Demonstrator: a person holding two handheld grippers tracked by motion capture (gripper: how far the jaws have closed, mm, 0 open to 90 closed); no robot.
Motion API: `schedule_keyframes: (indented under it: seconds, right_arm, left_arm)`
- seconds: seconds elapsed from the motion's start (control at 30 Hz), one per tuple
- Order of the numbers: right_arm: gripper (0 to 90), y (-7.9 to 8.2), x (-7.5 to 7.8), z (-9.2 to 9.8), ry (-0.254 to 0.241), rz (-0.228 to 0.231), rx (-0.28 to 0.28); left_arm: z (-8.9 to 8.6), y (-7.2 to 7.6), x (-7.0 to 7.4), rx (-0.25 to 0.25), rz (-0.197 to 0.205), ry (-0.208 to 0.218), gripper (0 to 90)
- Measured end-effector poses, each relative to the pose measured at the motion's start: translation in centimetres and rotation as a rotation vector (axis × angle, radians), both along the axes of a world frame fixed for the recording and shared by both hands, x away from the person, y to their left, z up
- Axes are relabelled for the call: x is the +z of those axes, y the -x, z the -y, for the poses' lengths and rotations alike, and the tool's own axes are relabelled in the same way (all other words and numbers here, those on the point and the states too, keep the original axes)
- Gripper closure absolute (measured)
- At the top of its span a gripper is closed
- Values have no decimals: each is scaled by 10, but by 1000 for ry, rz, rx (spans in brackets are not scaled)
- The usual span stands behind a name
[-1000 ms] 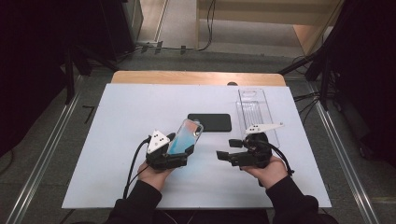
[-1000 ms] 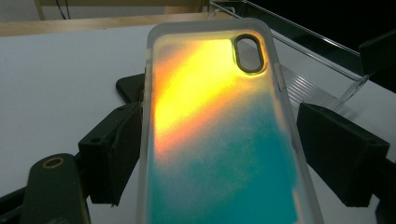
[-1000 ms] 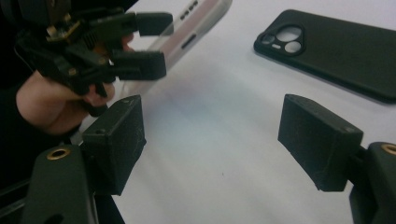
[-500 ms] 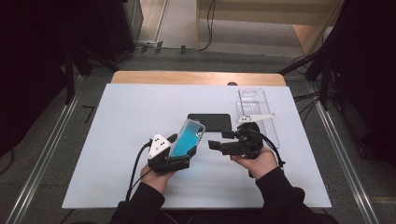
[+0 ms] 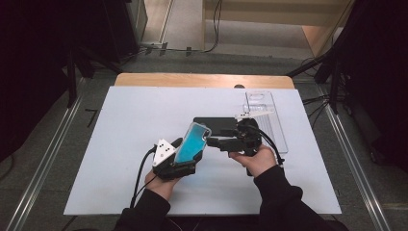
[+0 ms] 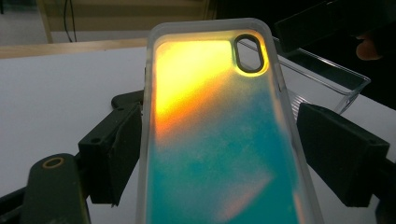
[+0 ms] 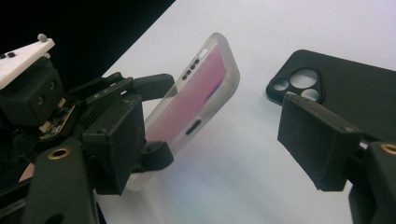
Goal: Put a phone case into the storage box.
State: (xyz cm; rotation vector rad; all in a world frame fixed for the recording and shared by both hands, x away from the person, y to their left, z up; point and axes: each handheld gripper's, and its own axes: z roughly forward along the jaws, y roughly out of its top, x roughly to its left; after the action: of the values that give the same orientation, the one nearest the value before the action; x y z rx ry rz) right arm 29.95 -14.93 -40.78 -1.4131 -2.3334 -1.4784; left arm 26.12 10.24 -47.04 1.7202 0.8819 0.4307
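I am holding the case point(image 5: 192, 142) up off the bench point(image 5: 120, 125) in my left gripper point(image 5: 185, 159), its fingers point(image 6: 114, 151) pressing on the two long edges near the bottom end. It looks light, thin and springy, with smooth sides, so I am judging a hard squeeze would bow it or let it slip. My right gripper point(image 5: 214, 142) is pointing level at the case's side, fingers point(image 7: 317, 140) wide and empty, the phone point(image 5: 219, 125) lying flat just behind.
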Motion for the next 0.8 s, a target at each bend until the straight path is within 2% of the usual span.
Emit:
schedule_keyframes:
  seconds: [0.2, 0.33, 0.6, 0.77, 0.8]
  right_arm:
    - [217, -7, -1, -5, -1, -19, -7]
    - [224, -13, -5, -8, -16, -47, -15]
    - [237, -19, -7, -12, -38, -76, -21]
    - [280, -23, -11, -16, -53, -117, -16]
    - [315, -25, -13, -17, -64, -136, -19]
  left_arm:
    - [2, 1, -1, -8, 1, -21, 171]
    - [3, 2, -1, -8, 7, -14, 171]
    - [3, 3, 0, -2, 17, -13, 171]
    - [4, 3, 1, 2, 19, -16, 171]
    - [4, 3, 1, 3, 19, -18, 171]
